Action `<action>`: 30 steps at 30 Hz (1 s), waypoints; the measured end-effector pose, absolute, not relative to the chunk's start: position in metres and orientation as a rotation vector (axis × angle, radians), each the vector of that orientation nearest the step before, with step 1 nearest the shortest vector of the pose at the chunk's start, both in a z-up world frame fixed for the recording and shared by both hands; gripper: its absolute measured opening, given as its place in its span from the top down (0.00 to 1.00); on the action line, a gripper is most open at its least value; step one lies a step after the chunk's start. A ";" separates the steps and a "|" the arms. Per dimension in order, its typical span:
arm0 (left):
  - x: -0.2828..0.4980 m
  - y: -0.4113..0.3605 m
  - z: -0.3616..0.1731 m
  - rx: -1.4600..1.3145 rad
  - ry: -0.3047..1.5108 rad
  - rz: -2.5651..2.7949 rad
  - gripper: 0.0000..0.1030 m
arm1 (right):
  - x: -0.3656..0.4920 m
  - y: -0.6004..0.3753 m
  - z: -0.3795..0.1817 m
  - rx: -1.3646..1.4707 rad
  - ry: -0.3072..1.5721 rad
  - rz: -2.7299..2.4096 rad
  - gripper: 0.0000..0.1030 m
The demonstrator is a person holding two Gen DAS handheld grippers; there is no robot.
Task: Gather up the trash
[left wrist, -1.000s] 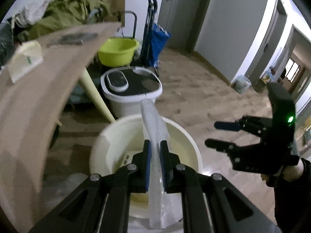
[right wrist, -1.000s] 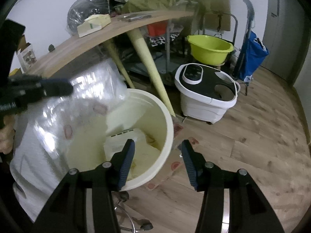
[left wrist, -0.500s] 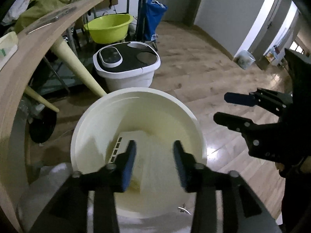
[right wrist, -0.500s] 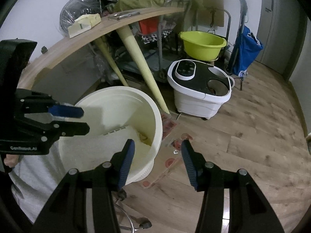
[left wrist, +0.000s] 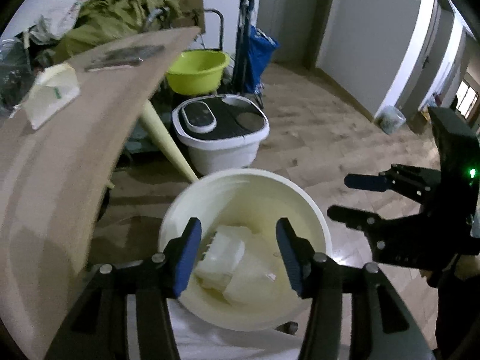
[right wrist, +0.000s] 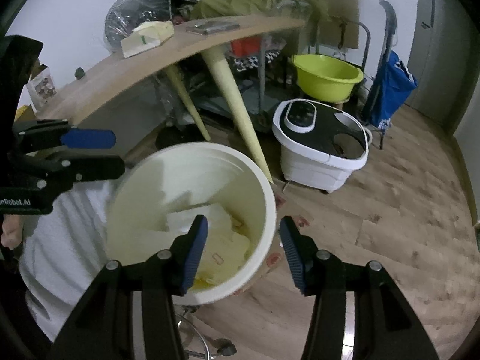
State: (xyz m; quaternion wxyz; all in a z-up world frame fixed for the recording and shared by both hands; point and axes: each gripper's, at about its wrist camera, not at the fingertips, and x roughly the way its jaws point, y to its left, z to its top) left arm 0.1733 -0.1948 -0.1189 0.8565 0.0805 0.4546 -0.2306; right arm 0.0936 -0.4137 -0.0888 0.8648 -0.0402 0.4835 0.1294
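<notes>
A cream trash bucket (left wrist: 249, 177) stands on a white-covered seat beside the wooden table; it also shows in the right wrist view (right wrist: 264, 186). Inside lie a white box and a clear plastic bag (left wrist: 240, 270), also seen from the right wrist (right wrist: 222, 240). My left gripper (left wrist: 238, 253) is open and empty above the bucket. My right gripper (right wrist: 243, 249) is open and empty over the bucket's right rim; it shows in the left wrist view (left wrist: 354, 195) to the right of the bucket.
The wooden table (left wrist: 60, 150) carries a white paper carton (left wrist: 51, 93) and a flat grey object (left wrist: 126, 55). A white-and-black foot bath (left wrist: 222, 132), a lime basin (left wrist: 198, 70) and a blue trolley bag (left wrist: 258, 51) stand on the wooden floor.
My left gripper opened and let the clear plastic bag drop into the bucket. It then tilted back up, open and empty. The right gripper stayed open beside the bucket.
</notes>
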 end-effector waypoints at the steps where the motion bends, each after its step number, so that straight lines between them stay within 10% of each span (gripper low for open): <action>1: 0.172 -0.190 -0.114 0.164 0.941 -0.474 0.49 | 0.095 -0.411 -0.086 -0.084 1.006 0.276 0.39; 25: 0.127 -0.061 -0.044 0.014 0.693 -0.148 0.47 | 0.102 -0.321 -0.003 -0.161 0.805 0.480 0.22; 30: 0.109 -0.035 -0.037 0.011 0.643 -0.038 0.34 | 0.103 -0.304 0.009 -0.152 0.769 0.558 0.21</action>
